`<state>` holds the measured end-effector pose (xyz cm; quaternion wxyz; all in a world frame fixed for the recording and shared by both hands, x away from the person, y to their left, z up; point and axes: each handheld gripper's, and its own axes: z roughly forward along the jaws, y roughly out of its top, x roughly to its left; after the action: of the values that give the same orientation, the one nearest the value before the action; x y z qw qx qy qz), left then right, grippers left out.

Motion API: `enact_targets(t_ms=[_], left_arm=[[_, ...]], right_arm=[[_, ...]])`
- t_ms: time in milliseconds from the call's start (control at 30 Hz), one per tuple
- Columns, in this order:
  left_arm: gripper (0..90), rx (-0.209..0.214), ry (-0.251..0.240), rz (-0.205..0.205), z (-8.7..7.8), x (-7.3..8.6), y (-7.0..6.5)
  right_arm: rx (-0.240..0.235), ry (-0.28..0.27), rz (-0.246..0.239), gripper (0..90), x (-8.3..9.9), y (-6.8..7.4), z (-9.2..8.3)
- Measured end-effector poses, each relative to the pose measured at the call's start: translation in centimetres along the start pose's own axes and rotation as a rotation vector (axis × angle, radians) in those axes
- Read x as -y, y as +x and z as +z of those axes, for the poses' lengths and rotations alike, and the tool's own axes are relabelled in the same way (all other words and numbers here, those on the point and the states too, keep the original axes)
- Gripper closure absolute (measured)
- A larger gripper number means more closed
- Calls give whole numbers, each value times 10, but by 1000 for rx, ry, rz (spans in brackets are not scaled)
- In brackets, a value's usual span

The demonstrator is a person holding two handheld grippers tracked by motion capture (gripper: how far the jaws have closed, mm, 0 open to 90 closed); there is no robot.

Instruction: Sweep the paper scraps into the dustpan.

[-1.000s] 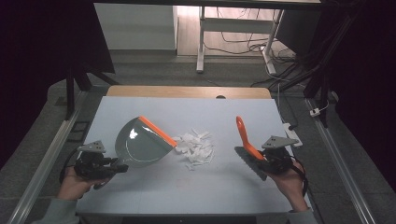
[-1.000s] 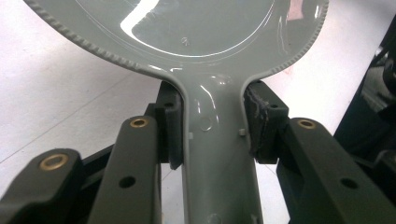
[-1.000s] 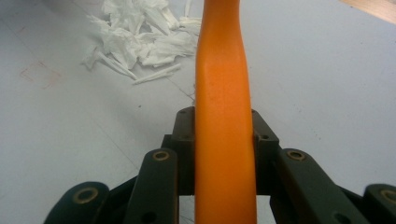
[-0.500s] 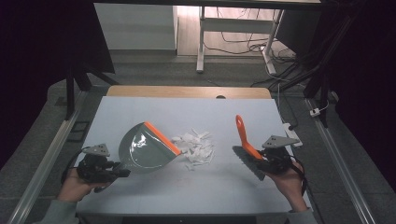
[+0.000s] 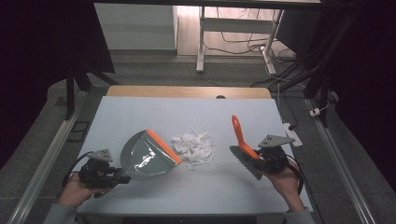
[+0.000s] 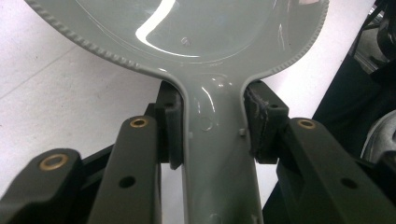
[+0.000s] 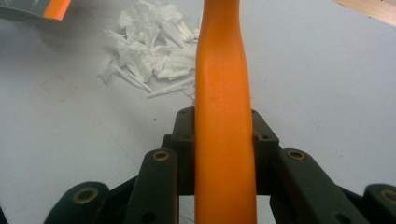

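A grey dustpan (image 5: 144,158) with an orange lip lies low over the pale table, its mouth facing a pile of white paper scraps (image 5: 194,147) just to its right. My left gripper (image 5: 119,176) is shut on the dustpan's handle (image 6: 215,140), a pad pressed on each side. To the right of the pile, my right gripper (image 5: 254,161) is shut on the orange handle (image 7: 224,116) of a hand brush (image 5: 240,135), with its grey bristles near the table. The right gripper view has the paper scraps (image 7: 149,51) ahead and the dustpan's lip (image 7: 56,7) at top left.
The pale mat (image 5: 187,112) covers the table, with a wooden strip (image 5: 187,91) along the far edge. Metal rails (image 5: 42,168) run down both sides. A white power strip (image 5: 292,133) lies off the table's right edge. A desk frame and cables stand beyond.
The dustpan has tipped down from a raised tilt to lie nearly flat, its lip closer to the scraps. The brush and right hand have stayed put.
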<state>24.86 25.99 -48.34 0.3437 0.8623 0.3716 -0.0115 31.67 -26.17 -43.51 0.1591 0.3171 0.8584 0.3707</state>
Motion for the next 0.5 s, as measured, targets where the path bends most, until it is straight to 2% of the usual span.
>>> enact_targets(t_ms=[267,500], left_arm=[[615,1,55,29,8,-1,-3],[614,22,90,51,19,-4,-6]], right_arm=[[-1,10,-9,701,-3,2,6],[-1,15,-9,701,-9,1,13]])
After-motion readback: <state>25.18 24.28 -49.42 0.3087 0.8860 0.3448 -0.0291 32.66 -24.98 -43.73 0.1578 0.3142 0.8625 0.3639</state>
